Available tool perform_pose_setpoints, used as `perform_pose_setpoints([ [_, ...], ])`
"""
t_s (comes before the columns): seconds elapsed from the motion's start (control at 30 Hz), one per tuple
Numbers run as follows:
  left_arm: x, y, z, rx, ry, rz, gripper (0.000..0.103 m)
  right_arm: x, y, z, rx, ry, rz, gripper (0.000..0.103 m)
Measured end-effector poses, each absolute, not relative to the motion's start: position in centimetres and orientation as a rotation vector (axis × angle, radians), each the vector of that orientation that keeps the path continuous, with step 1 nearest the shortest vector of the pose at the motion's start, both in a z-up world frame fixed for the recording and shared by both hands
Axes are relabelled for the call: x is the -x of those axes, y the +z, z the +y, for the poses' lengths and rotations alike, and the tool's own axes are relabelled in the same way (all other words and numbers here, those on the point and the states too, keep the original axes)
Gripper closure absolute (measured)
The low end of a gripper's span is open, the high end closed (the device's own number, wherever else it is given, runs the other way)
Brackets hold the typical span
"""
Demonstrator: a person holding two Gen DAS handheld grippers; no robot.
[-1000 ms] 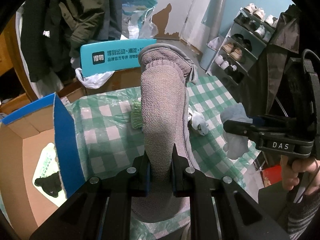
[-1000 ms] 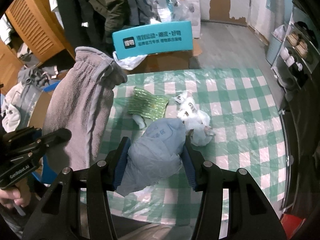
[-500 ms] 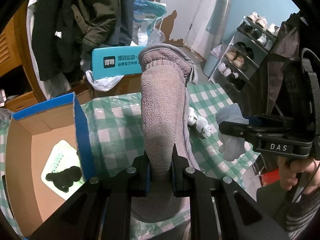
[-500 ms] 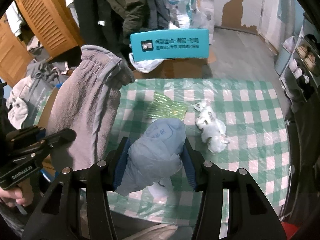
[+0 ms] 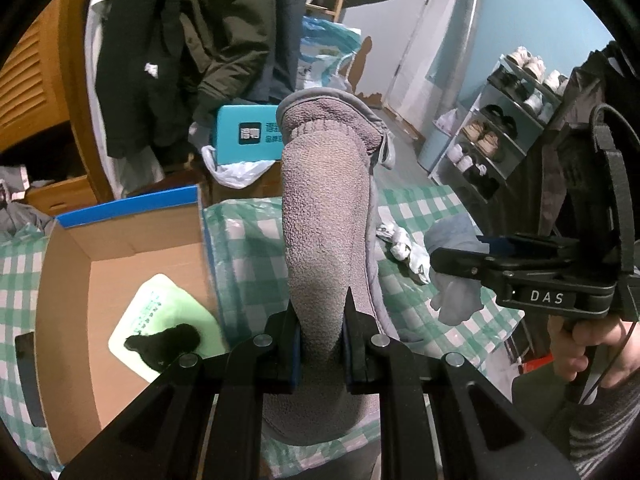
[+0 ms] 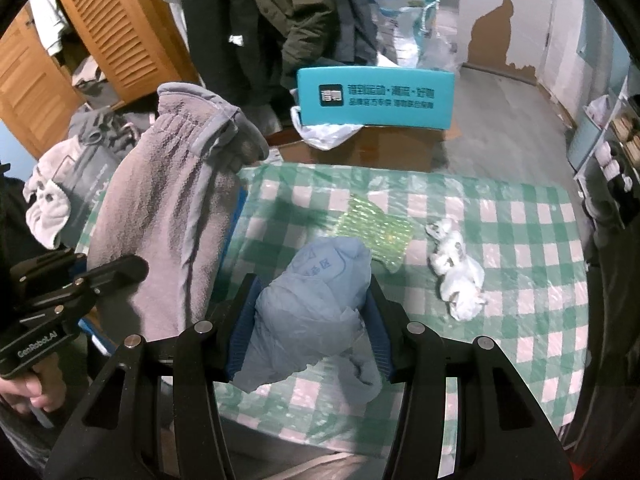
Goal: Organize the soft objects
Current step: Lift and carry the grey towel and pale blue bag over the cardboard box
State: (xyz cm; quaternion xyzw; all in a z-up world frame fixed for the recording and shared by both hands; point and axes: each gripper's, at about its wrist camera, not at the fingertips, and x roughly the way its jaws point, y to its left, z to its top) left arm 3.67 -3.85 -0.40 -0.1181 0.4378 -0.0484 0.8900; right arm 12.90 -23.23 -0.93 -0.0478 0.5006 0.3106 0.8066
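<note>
Transport to the cardboard box (image 5: 120,248) was judged underway: grey fleece (image 5: 324,220) was pinched by the left gripper (image 5: 322,344), blue cloth (image 6: 312,304) clamped by the right gripper (image 6: 310,320). Release over the box was judged next.

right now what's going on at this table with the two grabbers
A person is sorting soft things with handheld tongs in each hand. The left tongs are shut on a grey fleece glove, held up above the checked tablecloth. The right tongs grip a crumpled light blue cloth. Beside the table's edge stands an open cardboard box with a pale green packet and something black inside. A green bubble-wrap piece and a white crumpled bundle lie on the table.
</note>
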Motion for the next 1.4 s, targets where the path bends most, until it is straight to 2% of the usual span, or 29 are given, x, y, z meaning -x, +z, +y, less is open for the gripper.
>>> perform_pose_setpoints([
  [0.77,-0.5,0.8,1.9,0.298,-0.003,0.861,0.088,-11.3,-0.3,-15.3,0.164,0.787,1.073,0.053],
  [1.4,1.3,-0.9,7.8,0.356,0.103,0.898,0.088,-10.2,-1.0,-8.0,0.22,0.869,1.103,0.053],
])
